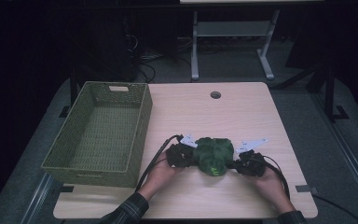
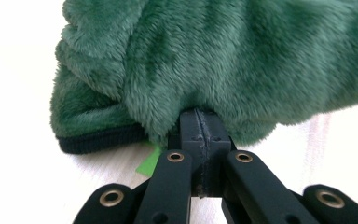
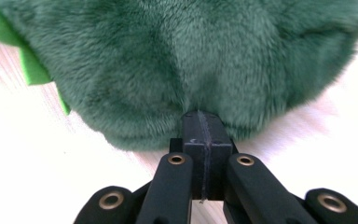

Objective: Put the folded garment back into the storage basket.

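Pale wooden table (image 1: 242, 116) carries a green plush (image 1: 213, 156) near its front edge, long axis running left-right. Left gripper (image 1: 189, 156) and right gripper (image 1: 235, 163) pinch its opposite ends, jaws pressed together. Basket (image 1: 140, 126) stands left.

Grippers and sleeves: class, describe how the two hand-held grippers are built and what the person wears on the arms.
The left gripper and right gripper are black, each topped by a pale three-cornered plate and trailing a black cable. Up close, the left gripper's jaws are matte black linkage bars with brass-coloured rivets. The left sleeve is dark plaid; the right sleeve is dark too.
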Demonstrator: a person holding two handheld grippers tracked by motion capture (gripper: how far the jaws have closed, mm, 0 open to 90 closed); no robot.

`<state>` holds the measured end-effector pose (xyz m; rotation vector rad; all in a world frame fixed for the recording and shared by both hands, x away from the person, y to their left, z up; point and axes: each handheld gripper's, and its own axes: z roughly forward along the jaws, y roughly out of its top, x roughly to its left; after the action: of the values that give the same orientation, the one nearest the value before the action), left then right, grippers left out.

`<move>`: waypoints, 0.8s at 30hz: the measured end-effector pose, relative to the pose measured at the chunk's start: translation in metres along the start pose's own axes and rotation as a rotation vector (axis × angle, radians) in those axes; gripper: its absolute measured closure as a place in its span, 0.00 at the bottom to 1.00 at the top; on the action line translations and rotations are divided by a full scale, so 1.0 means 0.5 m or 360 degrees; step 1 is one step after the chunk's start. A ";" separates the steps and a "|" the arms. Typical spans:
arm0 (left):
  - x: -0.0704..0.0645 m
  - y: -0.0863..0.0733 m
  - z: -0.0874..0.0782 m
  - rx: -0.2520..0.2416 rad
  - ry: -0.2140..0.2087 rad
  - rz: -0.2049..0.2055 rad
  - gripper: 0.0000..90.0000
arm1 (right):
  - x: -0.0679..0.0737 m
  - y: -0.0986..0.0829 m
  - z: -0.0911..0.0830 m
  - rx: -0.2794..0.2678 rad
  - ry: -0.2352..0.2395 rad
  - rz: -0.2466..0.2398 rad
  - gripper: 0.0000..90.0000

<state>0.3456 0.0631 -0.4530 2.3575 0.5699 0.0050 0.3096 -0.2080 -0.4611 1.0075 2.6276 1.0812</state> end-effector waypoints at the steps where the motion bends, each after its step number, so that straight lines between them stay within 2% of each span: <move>1: -0.001 0.000 -0.006 0.0007 -0.0009 0.0001 1.00 | -0.006 -0.003 -0.016 -0.0030 -0.0010 0.0024 1.00; 4: -0.007 -0.002 -0.024 -0.0019 -0.0021 0.0009 0.99 | -0.015 -0.008 -0.031 -0.0057 -0.0029 0.0043 1.00; 5: -0.010 -0.002 -0.029 -0.0039 -0.0022 0.0004 0.99 | -0.026 -0.010 -0.045 -0.0080 -0.0063 0.0053 1.00; 8: -0.018 -0.003 -0.041 -0.0065 -0.0040 -0.0006 0.98 | -0.039 -0.010 -0.058 -0.0113 -0.0093 0.0073 1.00; 12: -0.036 -0.003 -0.044 -0.0065 -0.0091 0.0016 0.99 | -0.070 0.008 -0.071 -0.0173 -0.0142 0.0103 1.00; 18: -0.064 0.004 -0.033 -0.0045 -0.0154 0.0064 1.00 | -0.099 0.040 -0.064 -0.0230 -0.0146 0.0093 1.00; 19: -0.067 0.005 -0.031 -0.0043 -0.0159 0.0068 1.00 | -0.104 0.048 -0.062 -0.0237 -0.0126 0.0109 1.00; 24: -0.078 0.009 -0.020 -0.0036 -0.0196 0.0095 1.00 | -0.132 0.082 -0.031 -0.0211 -0.0088 0.0110 1.00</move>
<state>0.3105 0.0508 -0.4370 2.3331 0.4373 -0.1055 0.3768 -0.2366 -0.4308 1.0900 2.4585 1.2060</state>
